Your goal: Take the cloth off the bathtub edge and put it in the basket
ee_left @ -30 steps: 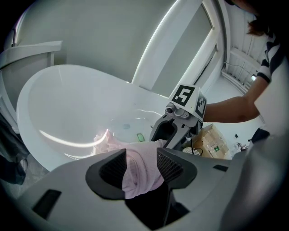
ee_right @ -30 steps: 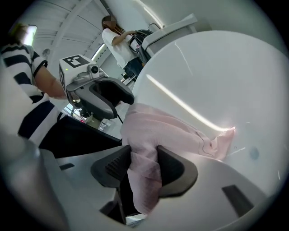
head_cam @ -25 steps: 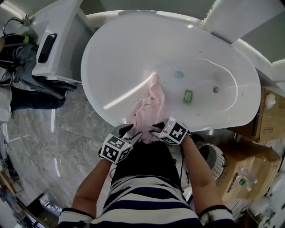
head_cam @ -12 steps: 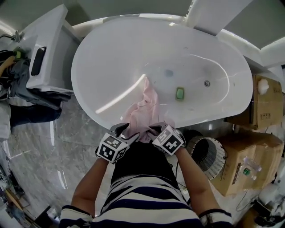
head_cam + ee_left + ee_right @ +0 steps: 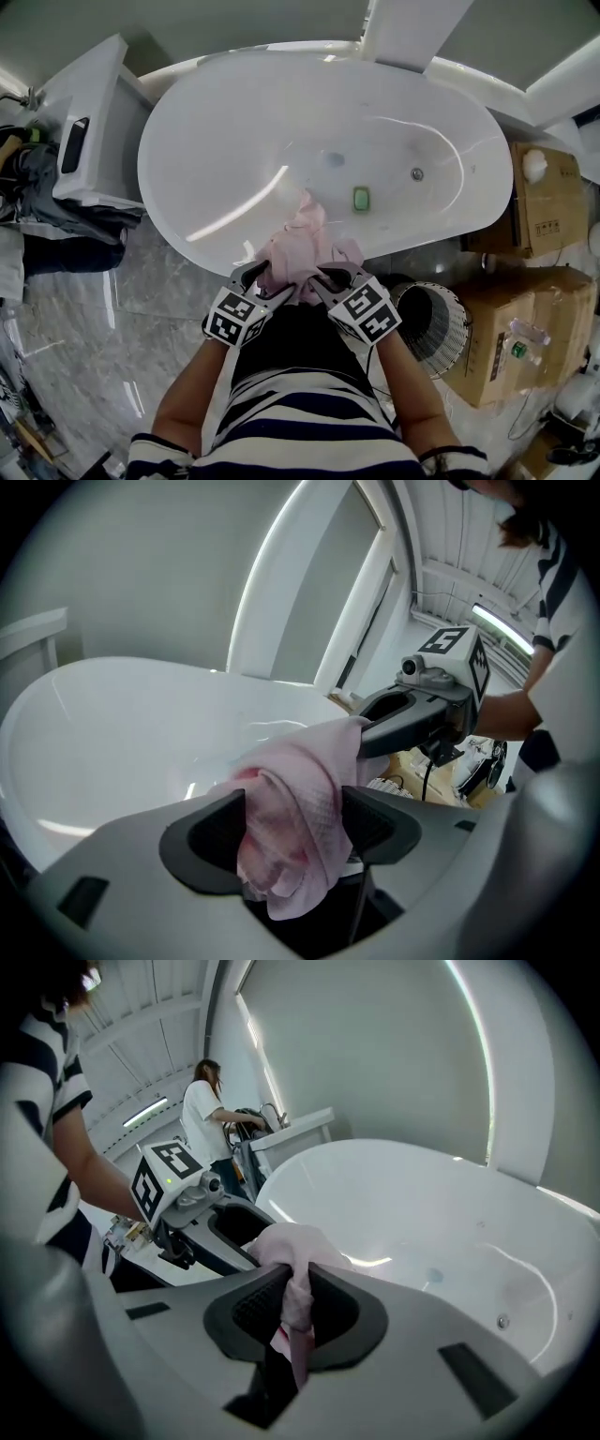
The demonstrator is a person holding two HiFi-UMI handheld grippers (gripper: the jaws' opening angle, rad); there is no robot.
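Observation:
A pink cloth point(image 5: 300, 246) hangs over the near rim of the white bathtub point(image 5: 234, 141), bunched toward me. My right gripper point(image 5: 322, 277) is shut on a fold of it; in the right gripper view the cloth point(image 5: 291, 1241) is pinched tight between the jaws point(image 5: 295, 1290), which have been closing. My left gripper point(image 5: 269, 284) stands beside it at the rim. Its jaws point(image 5: 292, 808) have just been opening wide, with a loose bundle of the cloth point(image 5: 300, 771) between them. A round wire basket point(image 5: 436, 328) stands on the floor to the right, below the tub.
A small green object point(image 5: 361, 198) lies in the tub near the drain. Cardboard boxes point(image 5: 530, 211) sit to the right behind the basket. A white unit point(image 5: 89, 131) stands at the left. Another person point(image 5: 211, 1115) stands by it.
The cloth's tail has been drawn up out of the tub and bunched at the near rim. The right gripper has risen with it. The left jaws stand wider apart.

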